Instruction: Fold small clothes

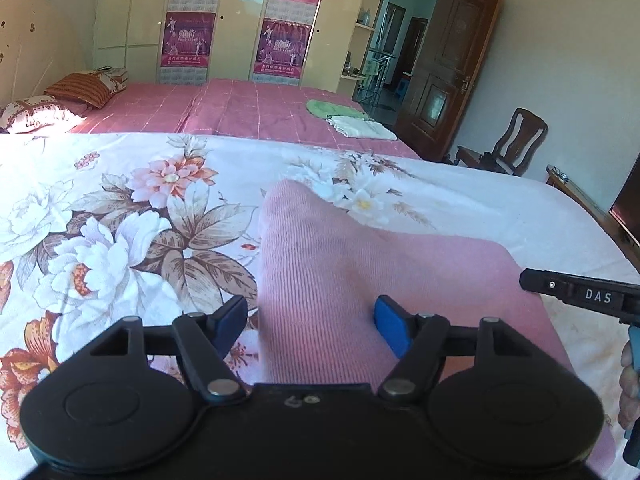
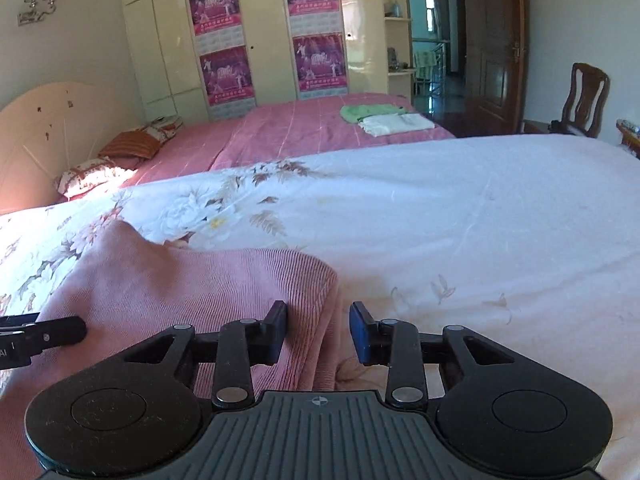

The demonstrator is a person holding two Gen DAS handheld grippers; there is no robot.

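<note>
Beyond the pink knit garment (image 2: 180, 292): wide bare floral bedspread (image 2: 460, 216), then pink bed (image 2: 280, 136) bearing folded green and white cloths (image 2: 384, 118), wardrobe (image 2: 256, 32) behind. Garment spread flat on bedspread. Left gripper (image 1: 310, 320) spread wide astride its left edge, not pinching. Right gripper (image 2: 318, 330) partly spread over its right edge, pads clear.

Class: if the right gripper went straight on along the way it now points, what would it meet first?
Most likely the pink garment: its edge lies between the open jaws of the right gripper, which tilts downward. Just beyond is the floral sheet. Depth is hard to judge.
</note>
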